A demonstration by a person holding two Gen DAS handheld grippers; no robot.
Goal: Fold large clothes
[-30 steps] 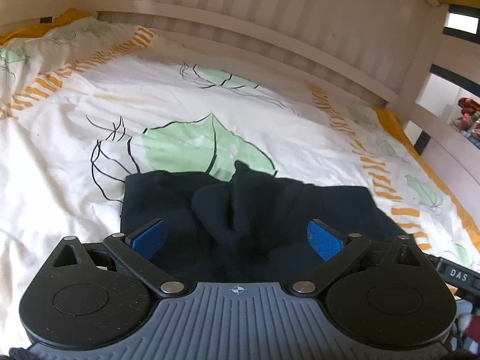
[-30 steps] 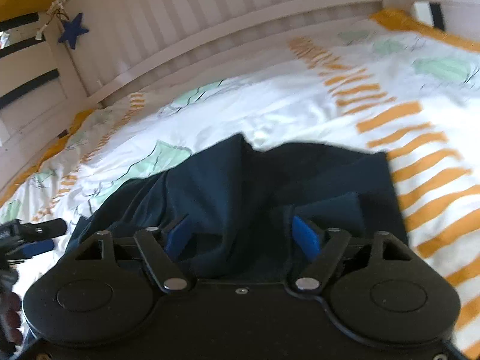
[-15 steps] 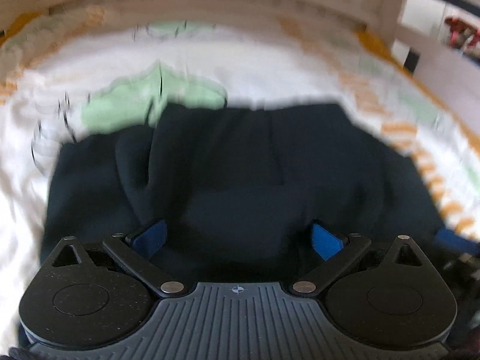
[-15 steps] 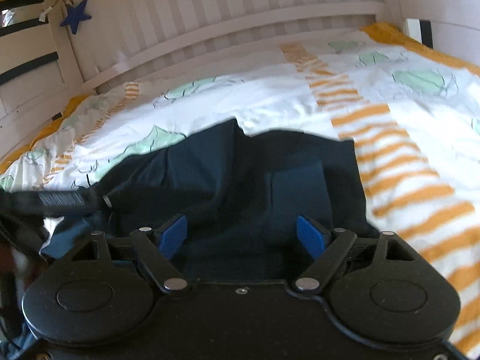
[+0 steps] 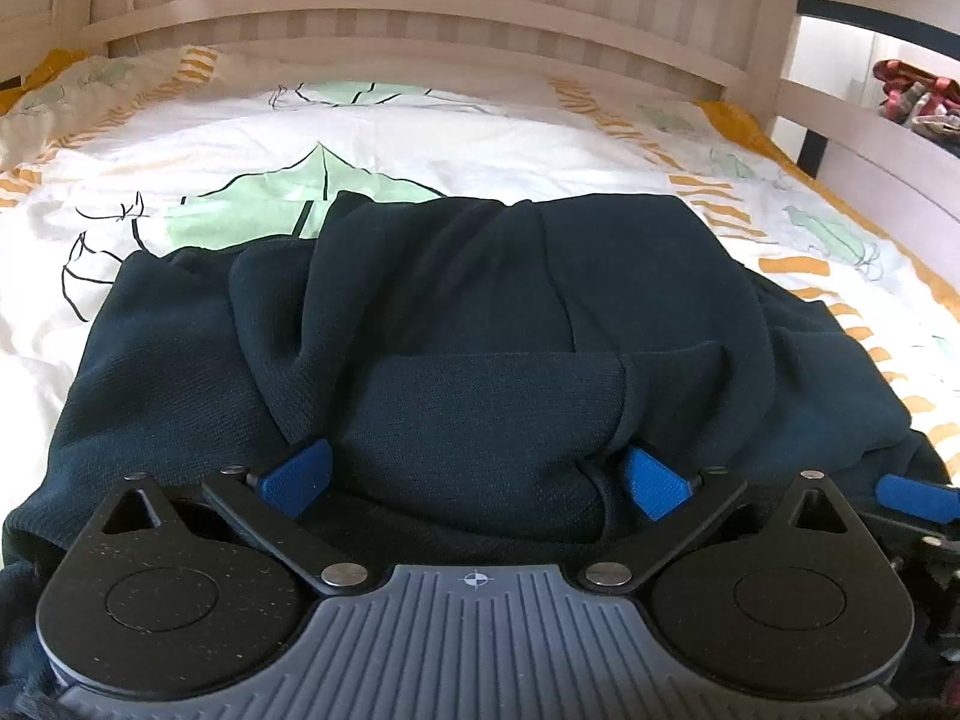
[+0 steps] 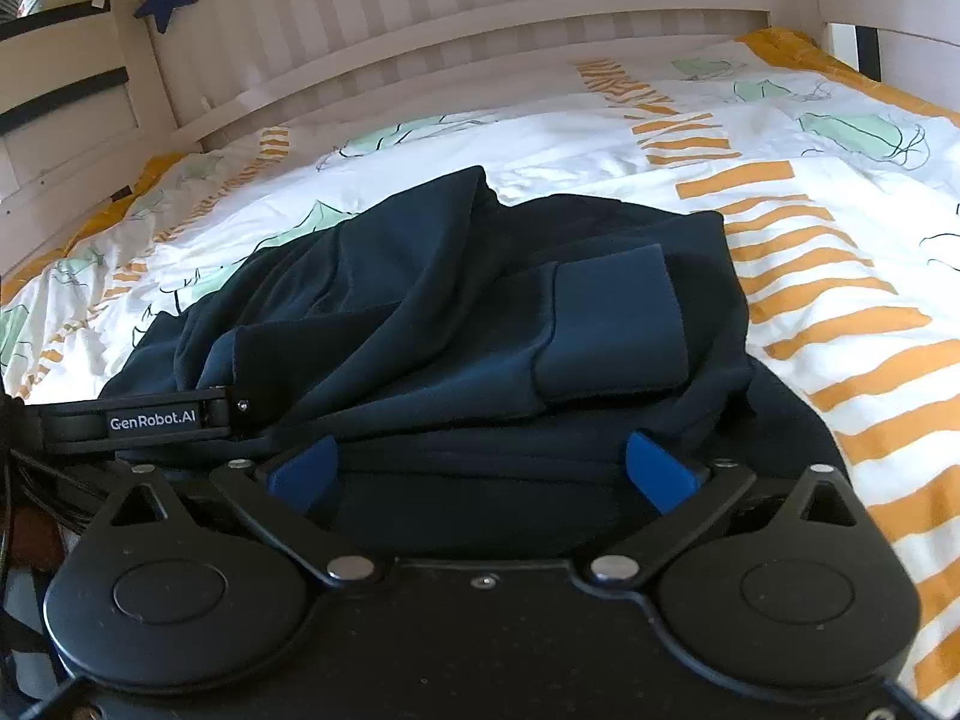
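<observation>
A dark navy sweatshirt (image 5: 480, 324) lies bunched on a bedspread (image 5: 420, 138) printed with green leaves and orange stripes, directly ahead of both hand-held grippers. The left gripper (image 5: 474, 477) has its blue pads spread wide with nothing clamped; a thick folded band of the sweatshirt sits between them. The right gripper (image 6: 483, 471) is likewise wide open and holding nothing, fabric lying between its pads. Ahead and slightly right of it, a cuffed sleeve end (image 6: 612, 324) rests on top of the pile. The knit looks soft, thick and limp, likely to sag when lifted, so gripping doubled edges near the hem or cuff seems safest
</observation>
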